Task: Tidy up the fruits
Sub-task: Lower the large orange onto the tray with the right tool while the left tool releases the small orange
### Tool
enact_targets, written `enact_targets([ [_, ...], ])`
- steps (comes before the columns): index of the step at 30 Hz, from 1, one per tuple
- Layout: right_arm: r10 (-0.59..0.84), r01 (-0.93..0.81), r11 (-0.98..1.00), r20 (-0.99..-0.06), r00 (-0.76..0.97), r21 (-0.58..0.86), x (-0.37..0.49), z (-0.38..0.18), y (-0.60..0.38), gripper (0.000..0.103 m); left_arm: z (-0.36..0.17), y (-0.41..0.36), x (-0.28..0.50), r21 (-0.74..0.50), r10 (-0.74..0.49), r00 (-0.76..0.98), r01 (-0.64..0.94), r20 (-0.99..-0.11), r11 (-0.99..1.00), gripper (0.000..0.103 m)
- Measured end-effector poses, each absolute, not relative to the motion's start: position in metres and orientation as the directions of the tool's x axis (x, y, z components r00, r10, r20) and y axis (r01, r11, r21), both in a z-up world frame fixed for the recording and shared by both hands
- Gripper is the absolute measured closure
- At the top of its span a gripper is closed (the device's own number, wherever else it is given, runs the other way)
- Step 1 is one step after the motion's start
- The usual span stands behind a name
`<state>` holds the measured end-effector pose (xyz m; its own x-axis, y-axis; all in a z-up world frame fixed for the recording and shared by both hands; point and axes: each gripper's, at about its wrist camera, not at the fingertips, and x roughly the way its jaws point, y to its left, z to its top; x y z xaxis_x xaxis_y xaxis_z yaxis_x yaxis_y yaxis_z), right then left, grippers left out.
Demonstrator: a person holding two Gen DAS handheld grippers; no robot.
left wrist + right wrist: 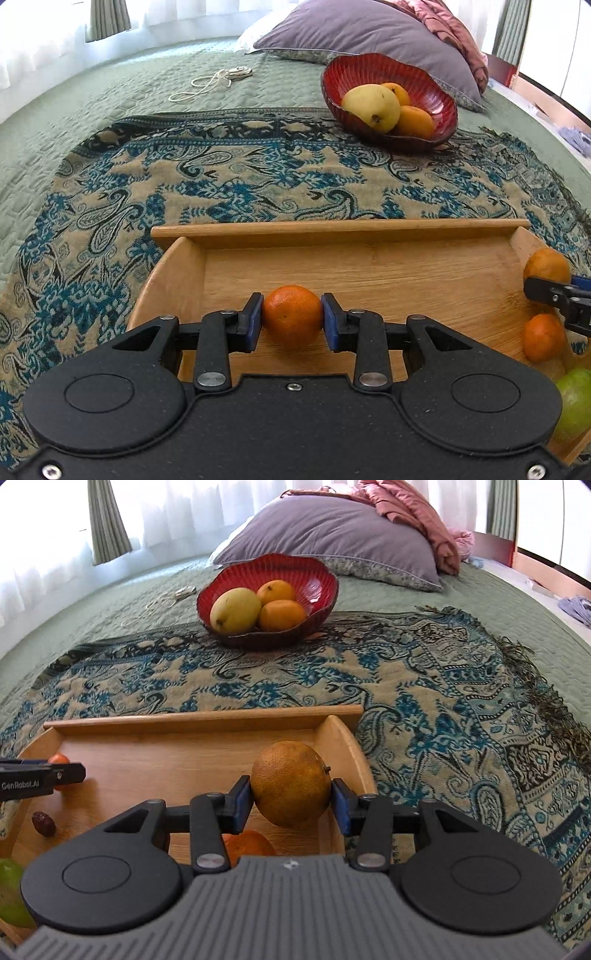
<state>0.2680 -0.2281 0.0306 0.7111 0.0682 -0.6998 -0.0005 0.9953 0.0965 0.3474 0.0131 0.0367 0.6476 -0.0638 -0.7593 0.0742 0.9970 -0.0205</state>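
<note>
My left gripper is shut on a small tangerine just above the wooden tray. My right gripper is shut on a larger dull orange over the tray's right end; that orange also shows in the left wrist view. Another tangerine and a green apple lie at the tray's right side. A dark date lies on the tray floor. The red bowl beyond holds a yellow mango and two oranges.
The tray and bowl rest on a blue paisley cloth spread over a green quilted bed. A purple pillow lies behind the bowl. A white cord with a small device lies on the quilt at the far left.
</note>
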Motion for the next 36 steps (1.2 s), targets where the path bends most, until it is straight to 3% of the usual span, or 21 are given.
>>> enact_targets([
  [22,0.078,-0.011,0.995,-0.709,0.701,0.098,0.273,0.027,-0.223,0.053,0.035,0.009,0.349,0.029,-0.039,0.647,0.094,-0.761,0.995,0.071],
  [28,0.084,-0.009,0.994,-0.709,0.7,0.108,0.272,0.027,-0.223,0.047,0.036,0.008,0.346,0.044,-0.039,0.649,0.11,-0.76,0.993,0.07],
  [36,0.089,-0.026,0.995,-0.689,0.72,0.101,0.262,0.035,-0.221,0.043,0.045,0.006,0.33,0.043,-0.062,0.669,0.139,-0.741,0.989,0.057],
])
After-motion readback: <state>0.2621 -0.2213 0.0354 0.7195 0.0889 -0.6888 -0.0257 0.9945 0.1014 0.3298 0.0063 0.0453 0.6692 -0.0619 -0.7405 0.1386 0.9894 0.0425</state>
